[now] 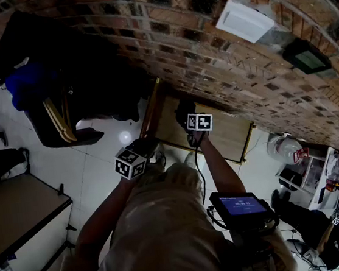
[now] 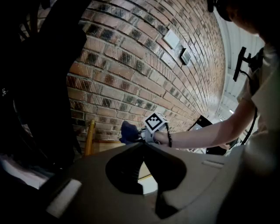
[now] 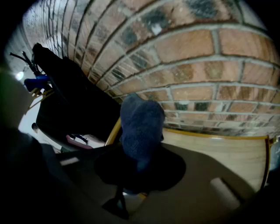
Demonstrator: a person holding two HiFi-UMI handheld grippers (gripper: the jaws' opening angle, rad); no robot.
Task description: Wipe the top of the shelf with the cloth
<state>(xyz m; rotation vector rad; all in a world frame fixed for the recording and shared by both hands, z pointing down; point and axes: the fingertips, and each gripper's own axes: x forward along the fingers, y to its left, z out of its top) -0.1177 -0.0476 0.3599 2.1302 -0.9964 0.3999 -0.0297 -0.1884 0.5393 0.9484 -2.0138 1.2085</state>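
A dark blue cloth [image 3: 142, 129] is bunched up between the jaws of my right gripper [image 3: 140, 164], which is shut on it. It hangs just over the left end of the tan wooden shelf top [image 3: 218, 151], close to the brick wall. In the head view the right gripper [image 1: 186, 112] is over the shelf top [image 1: 224, 134], and the cloth [image 1: 182, 107] shows as a dark lump at its tip. My left gripper [image 1: 145, 147] is held lower left, off the shelf's near corner. Its jaws meet at the tips with nothing between them [image 2: 143, 144]. From there I see the cloth [image 2: 129, 132].
The brick wall [image 1: 220, 52] runs right behind the shelf, with a white box [image 1: 244, 19] and a dark fixture [image 1: 306, 57] mounted on it. A black chair with dark bags [image 1: 59, 84] stands left of the shelf. A desk [image 1: 13, 209] is at the lower left.
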